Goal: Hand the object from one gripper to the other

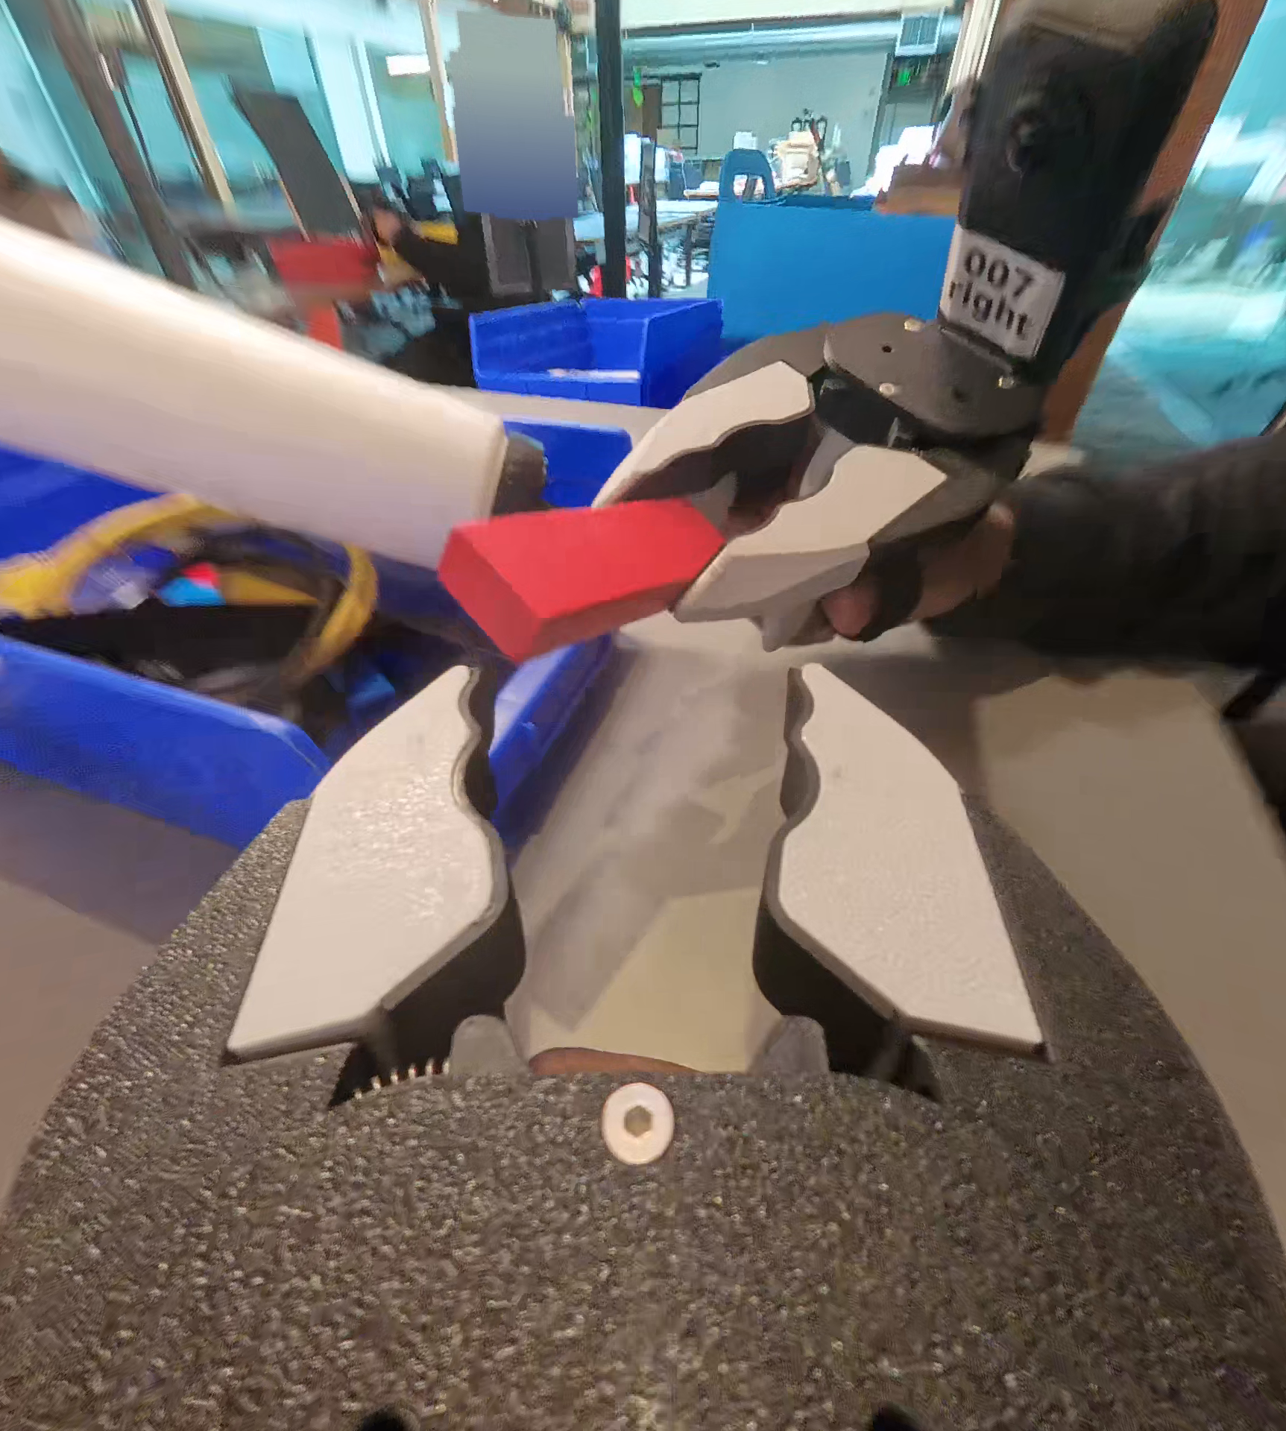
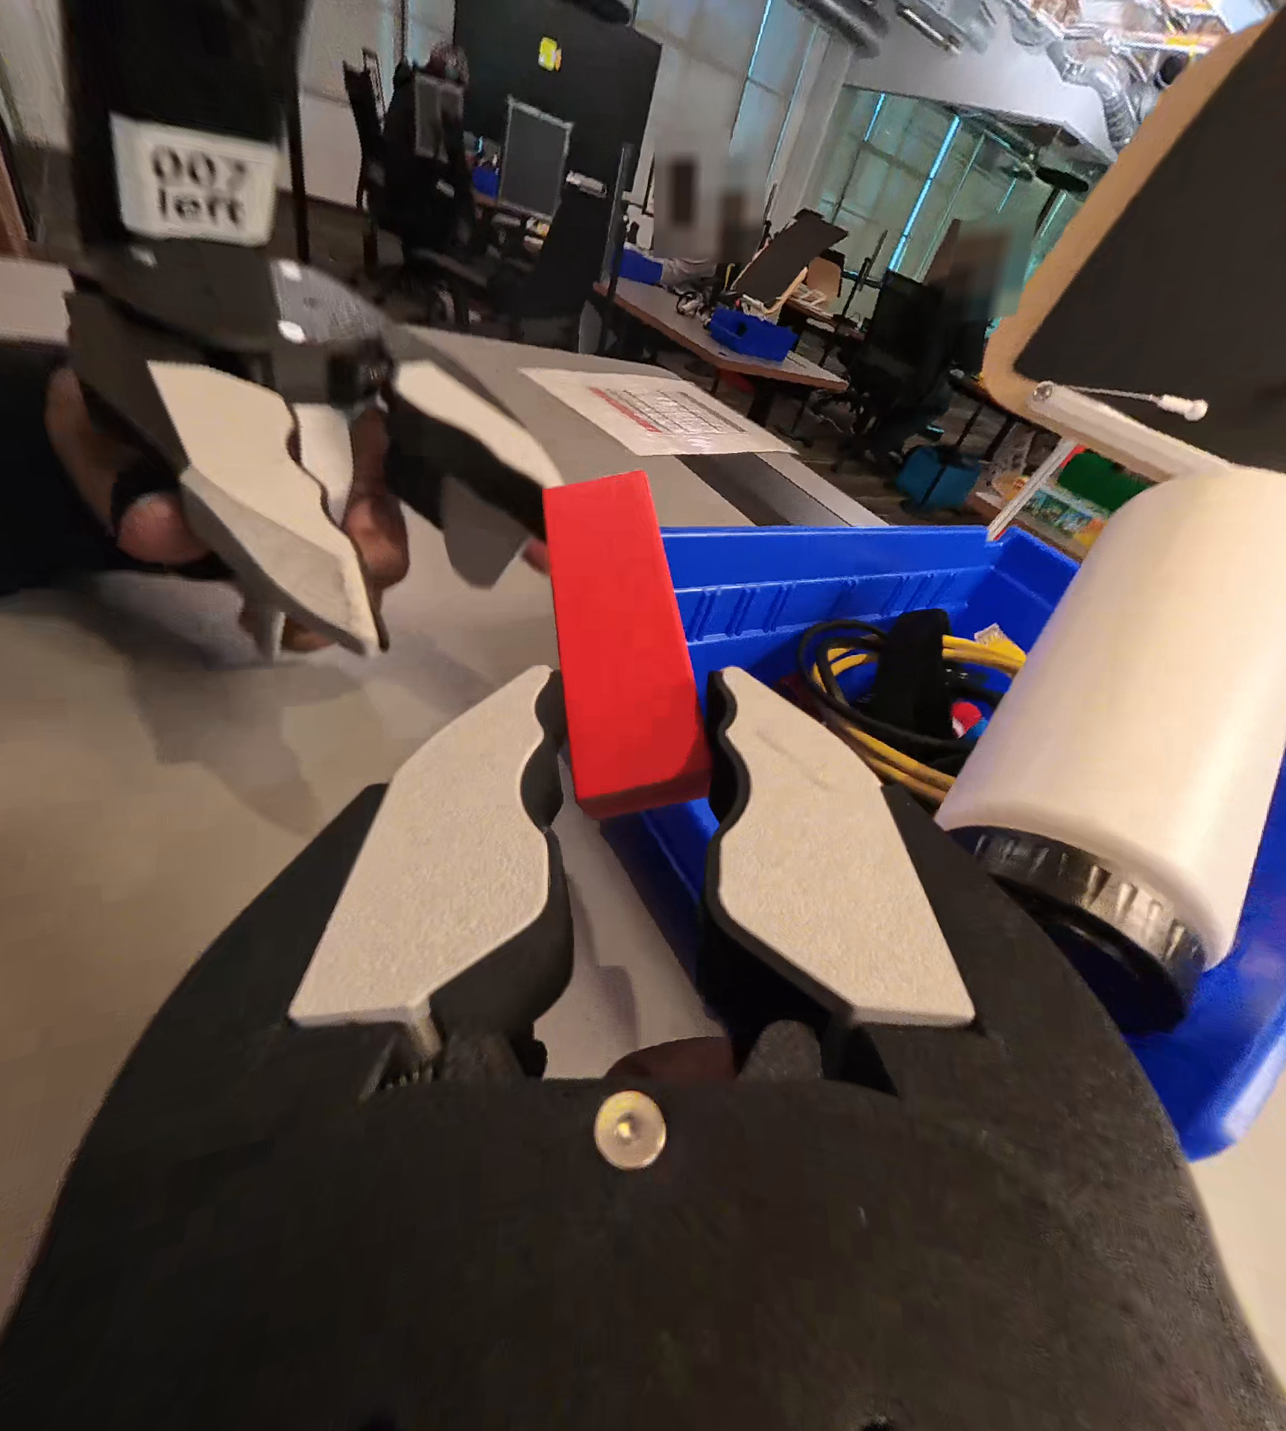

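A red rectangular block [image 2: 624, 658] is clamped between the fingers of my right gripper [image 2: 628, 689], one end sticking forward and up. In the left wrist view the same block [image 1: 577, 573] hangs in the air, held at its right end by the right gripper [image 1: 682, 554], above the table. My left gripper [image 1: 636, 681] is open and empty, its fingertips just below and short of the block. In the right wrist view the left gripper [image 2: 438, 596] sits to the left of the block with its jaws apart, not touching it.
A blue bin [image 2: 841, 565] with yellow and black cables [image 2: 887, 697] stands beside the grippers. A white cylinder [image 2: 1143, 697] with a black cap lies across the bin's rim; it also shows in the left wrist view [image 1: 198, 387]. A grey table [image 2: 120, 774] is beneath. More blue bins [image 1: 601, 348] stand behind. The tips of one gripper are about 5 centimetres away from the tips of the other.
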A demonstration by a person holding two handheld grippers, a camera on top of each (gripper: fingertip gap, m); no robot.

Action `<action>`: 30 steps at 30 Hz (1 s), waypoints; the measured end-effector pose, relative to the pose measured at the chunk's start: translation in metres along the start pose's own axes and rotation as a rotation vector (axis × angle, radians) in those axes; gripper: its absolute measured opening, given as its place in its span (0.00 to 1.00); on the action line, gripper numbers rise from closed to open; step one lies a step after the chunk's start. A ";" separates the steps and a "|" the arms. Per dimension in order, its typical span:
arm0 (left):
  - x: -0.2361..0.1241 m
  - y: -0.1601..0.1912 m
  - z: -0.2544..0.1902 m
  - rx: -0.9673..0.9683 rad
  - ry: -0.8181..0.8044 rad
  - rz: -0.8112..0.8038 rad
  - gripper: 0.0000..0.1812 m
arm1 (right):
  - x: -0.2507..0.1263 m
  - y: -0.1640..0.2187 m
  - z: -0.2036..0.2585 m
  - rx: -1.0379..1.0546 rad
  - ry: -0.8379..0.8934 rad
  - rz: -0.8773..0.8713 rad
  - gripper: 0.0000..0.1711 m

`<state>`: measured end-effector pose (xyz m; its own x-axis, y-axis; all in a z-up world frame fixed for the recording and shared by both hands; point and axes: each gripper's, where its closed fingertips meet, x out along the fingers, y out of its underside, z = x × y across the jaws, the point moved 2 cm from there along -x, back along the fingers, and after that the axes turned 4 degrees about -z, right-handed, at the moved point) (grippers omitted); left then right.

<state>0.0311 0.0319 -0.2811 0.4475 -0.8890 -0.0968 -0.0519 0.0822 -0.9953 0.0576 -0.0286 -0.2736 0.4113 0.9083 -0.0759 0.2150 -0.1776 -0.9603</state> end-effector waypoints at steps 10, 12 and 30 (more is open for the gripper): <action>0.007 -0.016 0.004 -0.664 0.129 -0.281 0.13 | 0.007 -0.002 0.022 0.039 -0.059 -0.049 0.20; 0.006 -0.016 0.005 -0.591 0.077 -0.269 0.11 | 0.009 0.001 0.022 -0.053 -0.015 -0.015 0.20; 0.004 -0.013 0.015 -0.966 -0.069 -0.468 0.12 | 0.019 0.000 0.021 -1.007 0.531 0.201 0.13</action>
<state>0.0473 0.0342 -0.2690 0.6541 -0.7100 0.2609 -0.5323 -0.6771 -0.5081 0.0469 -0.0037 -0.2804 0.7874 0.5983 0.1483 0.6139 -0.7395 -0.2762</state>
